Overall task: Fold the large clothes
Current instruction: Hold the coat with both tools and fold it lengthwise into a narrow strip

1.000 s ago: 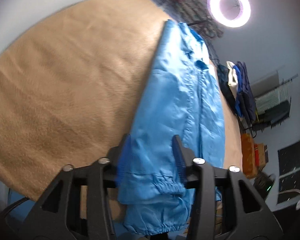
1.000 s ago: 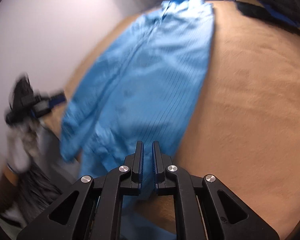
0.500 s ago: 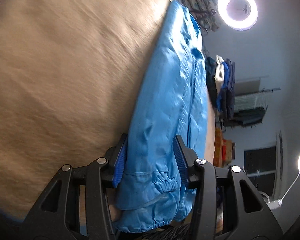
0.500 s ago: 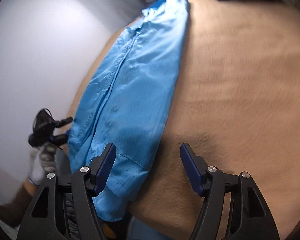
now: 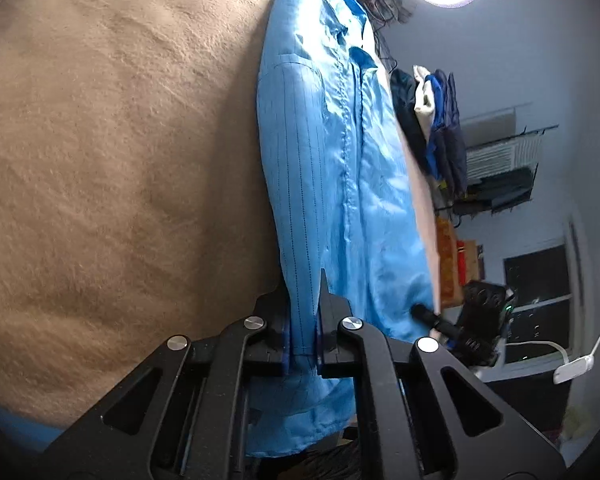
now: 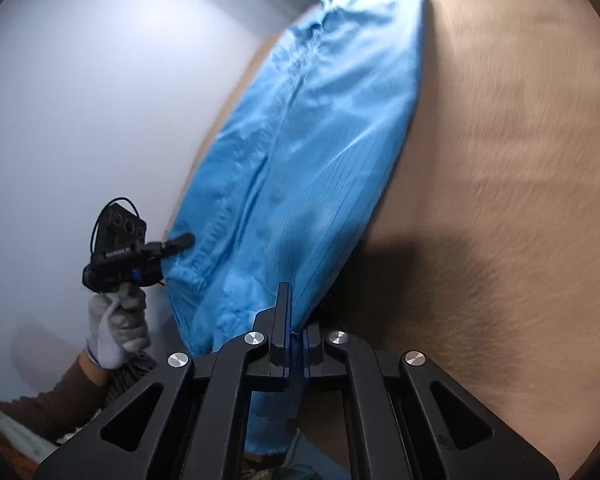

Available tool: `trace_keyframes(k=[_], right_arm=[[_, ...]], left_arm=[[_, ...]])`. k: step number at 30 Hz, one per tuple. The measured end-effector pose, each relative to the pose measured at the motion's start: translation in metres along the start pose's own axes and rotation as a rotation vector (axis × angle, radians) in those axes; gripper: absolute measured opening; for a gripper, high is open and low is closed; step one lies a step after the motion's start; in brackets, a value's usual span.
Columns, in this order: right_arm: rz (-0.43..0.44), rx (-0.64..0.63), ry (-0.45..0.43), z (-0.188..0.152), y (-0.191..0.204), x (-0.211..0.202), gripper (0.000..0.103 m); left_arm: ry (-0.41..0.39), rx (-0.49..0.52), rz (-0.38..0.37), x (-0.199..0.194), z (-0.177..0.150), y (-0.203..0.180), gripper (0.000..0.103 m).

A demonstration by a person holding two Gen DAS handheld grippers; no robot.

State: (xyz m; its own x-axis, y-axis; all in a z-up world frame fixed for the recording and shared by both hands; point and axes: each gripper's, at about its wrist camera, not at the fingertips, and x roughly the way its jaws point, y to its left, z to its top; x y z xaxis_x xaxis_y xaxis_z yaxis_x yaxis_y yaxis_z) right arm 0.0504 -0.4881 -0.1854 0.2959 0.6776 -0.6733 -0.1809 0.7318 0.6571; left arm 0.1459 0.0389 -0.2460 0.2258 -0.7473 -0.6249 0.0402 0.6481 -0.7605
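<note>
Grasp step: hem of blue garment (image 5: 340,184) pinched in closing left claw (image 5: 303,320) and right claw (image 6: 296,336) at 6 o'clock; an even lift toward the 12 o'clock collar end is judged next.

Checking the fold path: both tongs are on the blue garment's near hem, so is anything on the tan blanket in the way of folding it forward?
Nothing visible. The blue striped fabric garment lies lengthwise along the tan fleece blanket, whose bare surface shows beside it. Left tongs and right tongs both pinch its near hem. Piled dark clothes sit off past its side.
</note>
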Motion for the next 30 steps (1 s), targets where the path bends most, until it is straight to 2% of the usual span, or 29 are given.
trace_keyframes(k=[2,4,7,11,13,14,15,17,19,26,30], right_arm=[[-0.046,-0.021,-0.001,0.003,0.002,-0.005,0.004],[-0.070,0.006,0.018,0.005,-0.003,-0.003,0.010],[-0.026,0.056,0.045,0.005,-0.014,-0.006,0.016],[0.038,0.063,0.049,0.005,-0.019,-0.006,0.016],[0.061,0.055,0.056,0.007,-0.018,0.002,0.016],[0.066,0.053,0.058,0.008,-0.016,0.004,0.014],[0.066,0.050,0.055,0.010,-0.014,0.007,0.007],[0.070,0.049,0.051,0.012,-0.011,0.010,0.005],[0.093,0.053,0.029,0.017,-0.008,0.011,0.003],[0.213,0.110,-0.132,0.046,-0.002,-0.022,0.003],[0.232,0.119,-0.204,0.070,0.001,-0.035,0.003]], left_arm=[[0.004,-0.033,0.025,0.004,0.001,0.008,0.009],[0.022,-0.083,-0.027,0.004,0.002,0.018,0.014],[0.029,-0.057,-0.036,0.002,0.000,0.018,0.016],[0.055,-0.003,-0.025,0.012,-0.002,0.009,0.016],[0.064,0.032,-0.009,0.016,-0.002,0.002,0.012],[0.063,0.043,-0.005,0.016,-0.003,-0.001,0.010],[0.060,0.055,-0.005,0.015,-0.004,-0.004,0.008],[0.051,0.063,-0.025,0.010,-0.004,-0.008,0.007],[0.034,0.057,-0.070,0.001,-0.003,-0.013,0.006],[-0.041,0.026,-0.203,-0.020,0.024,-0.041,0.005],[-0.070,0.032,-0.216,-0.022,0.049,-0.057,0.005]])
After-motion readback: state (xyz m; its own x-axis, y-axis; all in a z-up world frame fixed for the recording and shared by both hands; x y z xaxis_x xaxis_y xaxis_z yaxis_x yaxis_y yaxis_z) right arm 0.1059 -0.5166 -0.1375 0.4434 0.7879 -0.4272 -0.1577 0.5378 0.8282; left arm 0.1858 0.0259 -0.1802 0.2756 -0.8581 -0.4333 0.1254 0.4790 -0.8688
